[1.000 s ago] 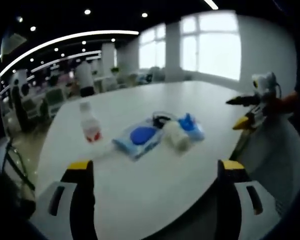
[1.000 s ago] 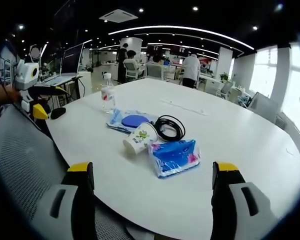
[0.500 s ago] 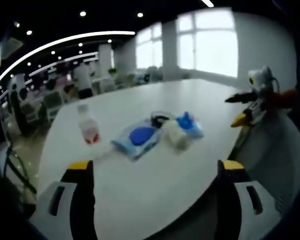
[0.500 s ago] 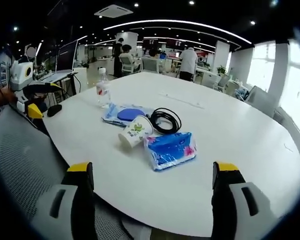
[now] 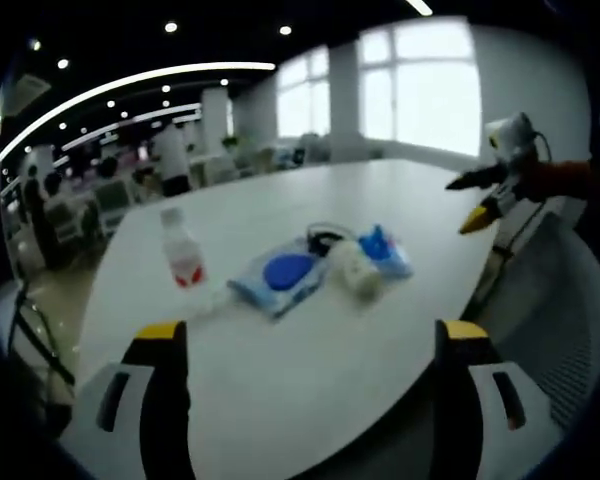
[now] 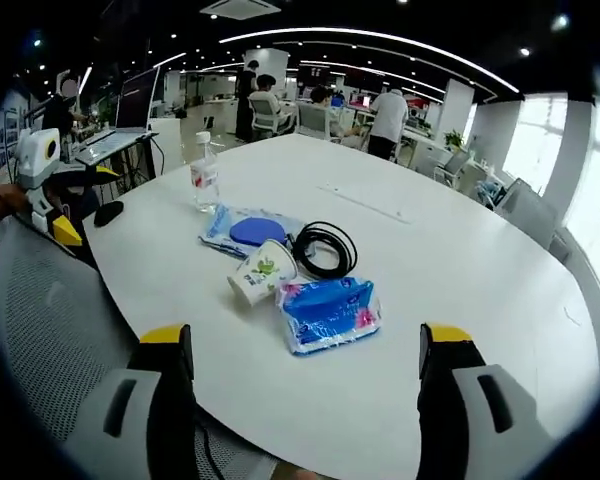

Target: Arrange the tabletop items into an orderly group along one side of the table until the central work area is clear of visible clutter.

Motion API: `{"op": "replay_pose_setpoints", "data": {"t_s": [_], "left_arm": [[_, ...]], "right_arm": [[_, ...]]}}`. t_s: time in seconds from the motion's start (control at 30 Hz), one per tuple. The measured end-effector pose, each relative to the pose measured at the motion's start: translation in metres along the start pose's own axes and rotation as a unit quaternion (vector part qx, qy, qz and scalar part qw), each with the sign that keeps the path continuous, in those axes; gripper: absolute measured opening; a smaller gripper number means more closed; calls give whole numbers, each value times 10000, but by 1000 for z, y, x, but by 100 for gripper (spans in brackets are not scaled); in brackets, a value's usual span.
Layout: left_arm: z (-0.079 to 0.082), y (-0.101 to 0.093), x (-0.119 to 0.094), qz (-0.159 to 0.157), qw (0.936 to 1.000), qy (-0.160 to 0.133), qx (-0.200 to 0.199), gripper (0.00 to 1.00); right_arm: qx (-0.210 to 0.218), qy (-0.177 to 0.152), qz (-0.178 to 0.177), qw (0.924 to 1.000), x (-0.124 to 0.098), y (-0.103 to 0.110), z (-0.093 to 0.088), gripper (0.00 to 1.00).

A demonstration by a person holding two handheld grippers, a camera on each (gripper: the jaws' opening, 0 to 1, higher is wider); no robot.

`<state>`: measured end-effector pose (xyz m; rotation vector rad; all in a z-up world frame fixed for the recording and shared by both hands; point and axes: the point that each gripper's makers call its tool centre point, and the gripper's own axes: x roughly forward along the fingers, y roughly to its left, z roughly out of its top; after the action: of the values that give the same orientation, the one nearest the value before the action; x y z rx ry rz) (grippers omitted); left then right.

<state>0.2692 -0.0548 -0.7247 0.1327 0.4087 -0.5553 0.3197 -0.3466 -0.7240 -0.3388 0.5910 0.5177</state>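
Both tools have their jaws wide apart, holding and touching nothing: the right tool (image 6: 305, 350) at the bottom of its frame, the left tool (image 5: 308, 345) likewise. Nothing seems gathered yet. Mid-frame on the desk (image 6: 460, 300) lie a tissue pack (image 6: 328, 313), paper cup (image 6: 258, 277), cable coil (image 6: 325, 250), wipes pack (image 6: 245, 231) and bottle (image 6: 204, 178). Likely next: close on the nearest item.

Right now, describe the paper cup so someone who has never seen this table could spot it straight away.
On the big white table sits a small cluster of items. The paper cup lies on its side at the cluster's near edge, between the flat blue-lidded wipes pack and the blue tissue pack. It is the only white, round-mouthed item, with a green print.
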Motion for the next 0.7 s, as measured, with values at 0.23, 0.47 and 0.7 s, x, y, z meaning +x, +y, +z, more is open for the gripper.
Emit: {"op": "replay_pose_setpoints", "data": {"t_s": [0.23,0.47,0.7], "left_arm": [[-2,2,0,6,10000,-22,-52,100],[-4,6,0,61,10000,20,-10,100],[-5,8,0,103,9999,21,-8,100]], "right_arm": [[-75,-174,-88,9998,11,-17,17,90],[-23,-120,-72,9999,25,-33,24,89],[-75,-273,-160,9995,36,-52,43,89]]}}
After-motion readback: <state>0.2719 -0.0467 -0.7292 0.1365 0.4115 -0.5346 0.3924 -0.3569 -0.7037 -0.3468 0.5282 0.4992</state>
